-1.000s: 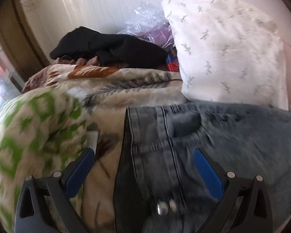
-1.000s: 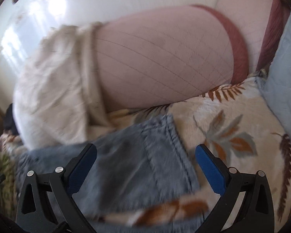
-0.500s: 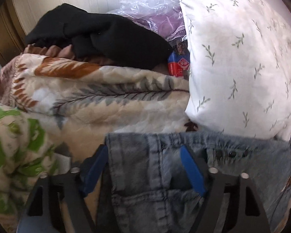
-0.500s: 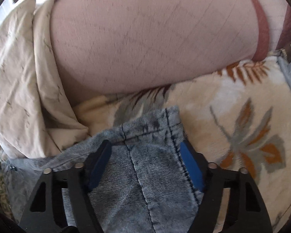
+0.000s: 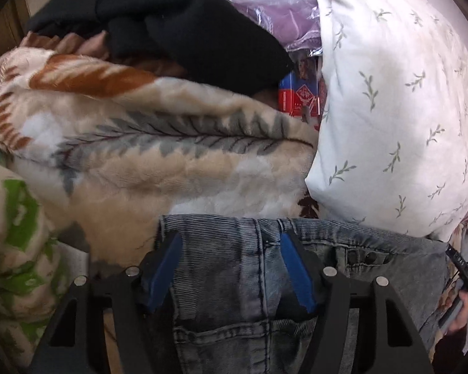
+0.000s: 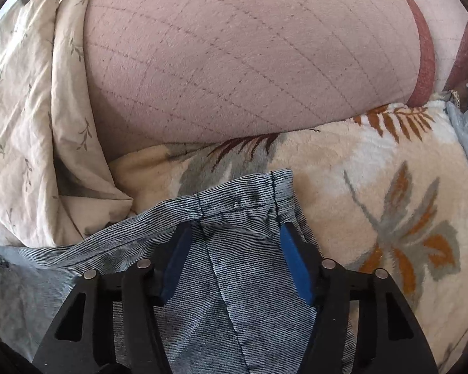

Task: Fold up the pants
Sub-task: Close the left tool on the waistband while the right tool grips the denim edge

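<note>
The pants are pale blue jeans (image 5: 234, 268) lying on a leaf-print blanket (image 5: 159, 168). In the left wrist view my left gripper (image 5: 231, 249) straddles the left corner of the waistband, its blue pads half closed with denim between them. In the right wrist view my right gripper (image 6: 234, 240) straddles the other waistband corner of the jeans (image 6: 234, 280) the same way, half closed with denim between the pads. Neither pair of pads presses the cloth tight.
A white leaf-print pillow (image 5: 396, 99) lies just beyond the waistband, with a black garment (image 5: 177, 28), a plastic bag (image 5: 274, 6) and a red box (image 5: 296, 96) behind. A pink quilted cushion (image 6: 249, 56) rises close ahead of the right gripper. A green-patterned blanket (image 5: 12, 237) lies at left.
Both grippers moved forward onto the waistband corners and narrowed from wide open to half closed around the denim.
</note>
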`<state>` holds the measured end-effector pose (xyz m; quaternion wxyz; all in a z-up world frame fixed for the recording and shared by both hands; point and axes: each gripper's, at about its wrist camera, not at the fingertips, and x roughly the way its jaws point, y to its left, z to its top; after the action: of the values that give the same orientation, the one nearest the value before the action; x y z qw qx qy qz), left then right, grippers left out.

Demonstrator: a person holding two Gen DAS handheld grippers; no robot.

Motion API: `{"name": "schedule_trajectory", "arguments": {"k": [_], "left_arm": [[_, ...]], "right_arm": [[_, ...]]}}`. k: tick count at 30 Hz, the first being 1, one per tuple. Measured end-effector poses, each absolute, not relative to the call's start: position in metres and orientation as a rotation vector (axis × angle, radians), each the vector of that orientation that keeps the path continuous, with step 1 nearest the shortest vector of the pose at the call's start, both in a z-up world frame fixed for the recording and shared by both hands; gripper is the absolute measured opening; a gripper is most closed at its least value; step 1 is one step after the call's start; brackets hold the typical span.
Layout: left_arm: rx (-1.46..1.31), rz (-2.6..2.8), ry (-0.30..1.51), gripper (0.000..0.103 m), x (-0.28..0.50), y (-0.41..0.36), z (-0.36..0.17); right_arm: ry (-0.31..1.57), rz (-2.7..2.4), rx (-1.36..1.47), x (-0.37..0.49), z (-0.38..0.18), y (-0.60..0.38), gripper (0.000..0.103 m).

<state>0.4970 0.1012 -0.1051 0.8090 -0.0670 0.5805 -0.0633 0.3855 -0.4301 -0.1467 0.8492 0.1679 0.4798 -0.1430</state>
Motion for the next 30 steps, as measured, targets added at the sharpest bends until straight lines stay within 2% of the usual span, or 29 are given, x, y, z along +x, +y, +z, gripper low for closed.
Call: {"name": "schedule_trajectory", "arguments": {"k": [1, 2, 3, 4, 6, 7, 8, 9, 10, 15, 16, 18, 19, 20, 24, 25, 26, 27, 29, 30], "left_arm": [[-0.15, -0.135, 1.245, 0.061, 0.499, 0.102, -0.107], [-0.157, -0.137, 1.247, 0.05, 0.501, 0.103, -0.108], [-0.172, -0.147, 1.247, 0.043, 0.504, 0.105, -0.109], [-0.19, -0.154, 1.248, 0.033, 0.506, 0.109, -0.111], [-0.218, -0.16, 1.253, 0.025, 0.512, 0.113, -0.113], [-0.213, -0.154, 1.256, 0.019, 0.513, 0.114, -0.114], [-0.212, -0.144, 1.253, 0.014, 0.513, 0.115, -0.114], [-0.214, -0.134, 1.245, 0.014, 0.513, 0.124, -0.113], [-0.209, -0.124, 1.229, 0.014, 0.51, 0.128, -0.106], [-0.14, -0.076, 1.17, 0.015, 0.496, 0.147, -0.068], [-0.141, -0.078, 1.172, 0.02, 0.495, 0.149, -0.067], [-0.118, -0.058, 1.205, 0.039, 0.495, 0.148, -0.072], [-0.105, -0.031, 1.217, 0.054, 0.496, 0.146, -0.077], [-0.109, -0.026, 1.216, 0.064, 0.496, 0.144, -0.081], [-0.108, -0.038, 1.217, 0.065, 0.496, 0.134, -0.102], [-0.117, -0.042, 1.21, 0.051, 0.497, 0.134, -0.104], [-0.138, -0.056, 1.208, 0.022, 0.497, 0.136, -0.105], [-0.169, -0.074, 1.219, 0.012, 0.499, 0.137, -0.109], [-0.172, -0.074, 1.208, 0.005, 0.498, 0.139, -0.112], [-0.153, -0.076, 1.201, 0.005, 0.498, 0.138, -0.114]], "right_arm": [[1.013, -0.306, 0.346, 0.386, -0.147, -0.429, 0.06], [1.015, -0.307, 0.343, 0.387, -0.147, -0.427, 0.06], [1.017, -0.306, 0.342, 0.387, -0.147, -0.427, 0.06], [1.019, -0.307, 0.34, 0.388, -0.147, -0.427, 0.057], [1.021, -0.321, 0.322, 0.39, -0.147, -0.427, 0.045], [1.017, -0.311, 0.318, 0.391, -0.147, -0.427, 0.036], [1.015, -0.307, 0.315, 0.393, -0.146, -0.427, 0.031], [1.012, -0.316, 0.302, 0.393, -0.147, -0.427, 0.028], [1.013, -0.321, 0.297, 0.395, -0.145, -0.429, 0.024], [1.01, -0.3, 0.321, 0.388, -0.149, -0.441, 0.024], [1.013, -0.304, 0.319, 0.387, -0.149, -0.441, 0.024], [1.018, -0.315, 0.314, 0.387, -0.151, -0.441, 0.024], [1.018, -0.323, 0.312, 0.388, -0.151, -0.439, 0.024], [1.018, -0.329, 0.309, 0.388, -0.152, -0.44, 0.024], [1.015, -0.319, 0.305, 0.388, -0.153, -0.441, 0.024], [1.016, -0.316, 0.307, 0.388, -0.153, -0.439, 0.024], [1.019, -0.315, 0.309, 0.389, -0.153, -0.44, 0.024], [1.022, -0.316, 0.305, 0.389, -0.153, -0.439, 0.024], [1.024, -0.322, 0.29, 0.391, -0.154, -0.44, 0.023], [1.022, -0.326, 0.28, 0.391, -0.154, -0.438, 0.022]]}}
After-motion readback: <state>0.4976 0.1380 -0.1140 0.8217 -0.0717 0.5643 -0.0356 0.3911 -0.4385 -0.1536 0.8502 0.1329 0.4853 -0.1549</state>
